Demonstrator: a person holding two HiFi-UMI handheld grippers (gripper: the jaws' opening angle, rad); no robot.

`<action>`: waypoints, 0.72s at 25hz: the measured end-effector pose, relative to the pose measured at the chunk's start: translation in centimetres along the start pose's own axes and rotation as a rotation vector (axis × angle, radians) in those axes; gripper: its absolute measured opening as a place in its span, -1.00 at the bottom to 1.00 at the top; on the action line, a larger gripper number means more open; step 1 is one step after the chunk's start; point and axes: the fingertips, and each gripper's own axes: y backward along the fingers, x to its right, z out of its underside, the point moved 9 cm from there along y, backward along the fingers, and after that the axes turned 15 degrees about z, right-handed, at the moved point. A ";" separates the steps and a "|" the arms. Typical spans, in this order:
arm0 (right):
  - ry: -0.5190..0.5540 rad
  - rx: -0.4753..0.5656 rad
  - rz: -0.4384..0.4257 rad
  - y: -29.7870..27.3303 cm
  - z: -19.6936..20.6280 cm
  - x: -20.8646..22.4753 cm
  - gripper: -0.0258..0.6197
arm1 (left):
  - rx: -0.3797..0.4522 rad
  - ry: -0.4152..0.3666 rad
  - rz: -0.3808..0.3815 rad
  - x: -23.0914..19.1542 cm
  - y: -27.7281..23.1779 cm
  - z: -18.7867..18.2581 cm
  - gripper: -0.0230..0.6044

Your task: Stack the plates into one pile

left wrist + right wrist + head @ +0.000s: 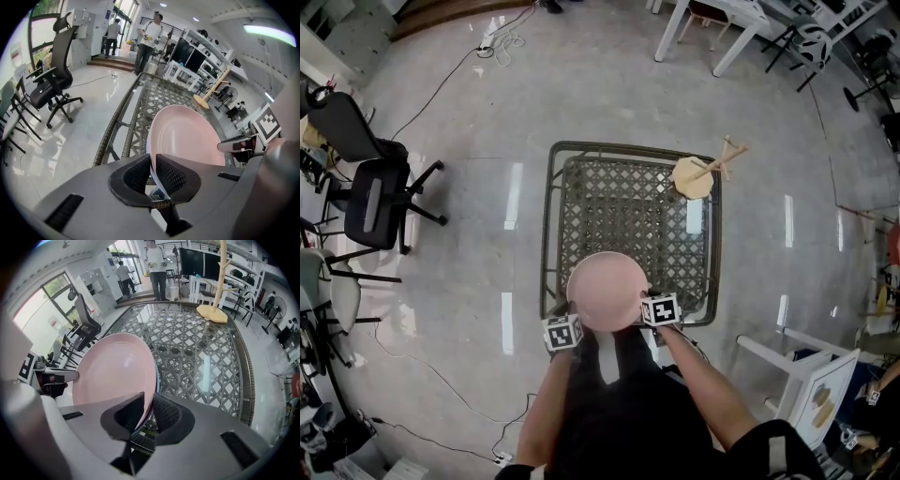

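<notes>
The left gripper (152, 165) and the right gripper (149, 401) each clamp opposite rims of the pink plate (607, 289) at the tabletop's (628, 202) near edge. A stand (698, 174) is on its far right corner.

Table rim (551, 216) partly behind pink plate (607, 289)

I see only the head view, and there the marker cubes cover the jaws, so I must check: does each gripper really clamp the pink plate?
Observer: For the left gripper, yes. Its own view shows the rim of the pink plate pinched between the jaws.
Operator: And the right one?
Observer: The right gripper as well. In its view the pink rim sits tight between its jaws.
Operator: Is it one plate only?
Observer: Perhaps not. The right gripper view shows a bluish edge just behind the pink rim.
</notes>
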 end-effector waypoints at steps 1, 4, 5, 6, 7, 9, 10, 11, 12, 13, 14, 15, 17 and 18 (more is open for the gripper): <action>0.005 -0.001 -0.003 -0.1 0.0 -0.1 -0.76 | -0.002 0.005 0.005 0.0 0.0 0.0 -0.79; 0.021 -0.012 -0.012 -0.1 -0.1 -0.3 -0.72 | -0.007 0.023 0.016 -0.1 -0.1 -0.1 -0.78; 0.026 -0.015 -0.012 0.0 -0.1 -0.3 -0.70 | -0.009 0.027 0.014 -0.1 0.0 -0.1 -0.77; 0.031 -0.018 -0.011 0.1 -0.1 -0.3 -0.69 | -0.011 0.030 0.009 -0.1 0.1 -0.1 -0.76; 0.036 -0.019 -0.011 0.2 -0.1 -0.4 -0.68 | -0.011 0.032 0.003 -0.2 0.3 -0.1 -0.74; 0.047 -0.018 -0.011 0.3 -0.1 -0.4 -0.64 | -0.007 0.037 -0.006 -0.3 0.7 -0.2 -0.73; 0.053 -0.018 -0.010 0.4 0.0 -0.4 -0.61 | -0.003 0.038 -0.007 -0.3 0.9 -0.3 -0.71; 0.058 -0.019 -0.007 0.5 0.0 -0.3 -0.56 | 0.001 0.038 -0.009 -0.3 1.1 -0.4 -0.69; 0.061 -0.019 -0.004 0.6 0.1 -0.2 -0.54 | 0.005 0.035 -0.011 -0.3 1.3 -0.4 -0.69; 0.062 -0.017 -0.003 0.6 0.2 -0.1 -0.54 | 0.010 0.033 -0.012 -0.3 1.5 -0.5 -0.69; 0.061 -0.013 -0.005 0.7 0.2 -0.1 -0.54 | 0.016 0.032 -0.014 -0.4 1.8 -0.6 -0.69; 0.060 -0.009 -0.008 0.9 0.1 0.0 -0.54 | 0.024 0.032 -0.015 -0.5 2.0 -0.7 -0.69; 0.062 -0.001 -0.010 1.3 -0.2 -0.1 -0.54 | 0.039 0.029 -0.018 -0.4 2.7 -1.0 -0.69; 0.065 0.002 -0.010 1.5 -0.3 0.0 -0.54 | 0.046 0.026 -0.019 -0.2 3.0 -1.2 -0.69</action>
